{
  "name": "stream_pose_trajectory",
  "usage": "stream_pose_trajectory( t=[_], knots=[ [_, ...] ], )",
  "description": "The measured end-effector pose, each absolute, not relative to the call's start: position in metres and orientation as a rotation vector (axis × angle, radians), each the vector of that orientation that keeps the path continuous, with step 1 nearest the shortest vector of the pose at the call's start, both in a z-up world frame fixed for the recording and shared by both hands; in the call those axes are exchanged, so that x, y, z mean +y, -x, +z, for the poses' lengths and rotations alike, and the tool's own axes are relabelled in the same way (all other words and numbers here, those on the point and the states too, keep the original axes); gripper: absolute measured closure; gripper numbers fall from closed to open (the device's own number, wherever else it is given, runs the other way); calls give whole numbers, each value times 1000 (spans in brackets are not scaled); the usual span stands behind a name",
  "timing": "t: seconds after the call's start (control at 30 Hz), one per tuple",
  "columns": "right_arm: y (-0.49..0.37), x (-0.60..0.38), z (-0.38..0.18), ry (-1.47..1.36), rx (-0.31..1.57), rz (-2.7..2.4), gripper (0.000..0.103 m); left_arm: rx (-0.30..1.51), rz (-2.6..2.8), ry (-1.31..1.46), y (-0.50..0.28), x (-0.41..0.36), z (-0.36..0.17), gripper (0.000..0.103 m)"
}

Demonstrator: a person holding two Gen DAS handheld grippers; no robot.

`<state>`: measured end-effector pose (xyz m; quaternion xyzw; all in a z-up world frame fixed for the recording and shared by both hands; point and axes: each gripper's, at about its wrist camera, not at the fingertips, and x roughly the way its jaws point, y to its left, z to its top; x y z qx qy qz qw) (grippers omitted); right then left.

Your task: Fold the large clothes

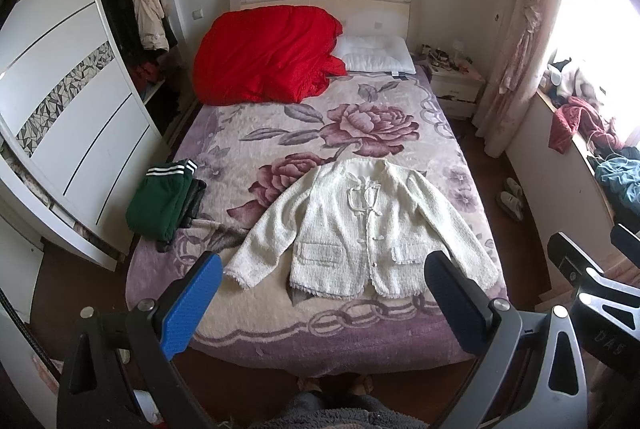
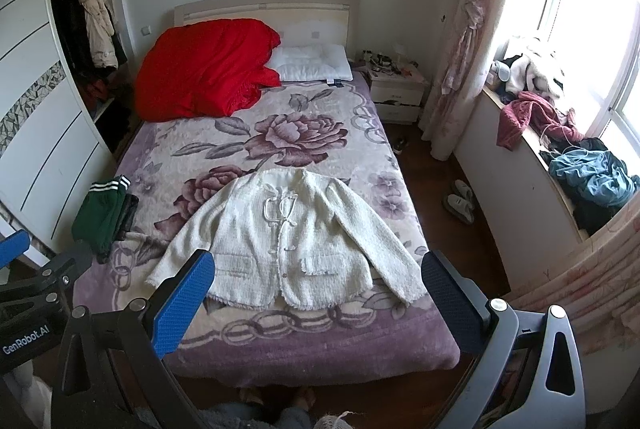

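Progress: So far we are seeing no fold made — the white jacket (image 1: 360,229) is lying spread flat, front up, sleeves angled out, near the foot of the bed (image 1: 404,341).
Left hand-held gripper (image 1: 320,309): we are holding it above the foot of the bed, fingers spread wide, grasping nothing.
Right hand-held gripper (image 2: 320,305): we are keeping it released too, hovering clear of the jacket hem.
Already done: we are judging the green garment (image 1: 164,205), lying folded at the bed's left edge, as finished.
Left to do: we are expecting both sleeves and the body to need folding — everything.
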<state>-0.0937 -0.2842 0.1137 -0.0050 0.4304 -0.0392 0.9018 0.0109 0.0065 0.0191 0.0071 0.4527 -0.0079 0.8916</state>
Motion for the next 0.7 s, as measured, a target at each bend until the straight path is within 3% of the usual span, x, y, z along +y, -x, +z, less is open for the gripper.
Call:
stream_pose_trajectory(
  t=[0.7],
  knots=[
    [96, -281, 116, 10, 884, -78, 0, 924, -17, -13, -17, 10, 31, 0]
  ],
)
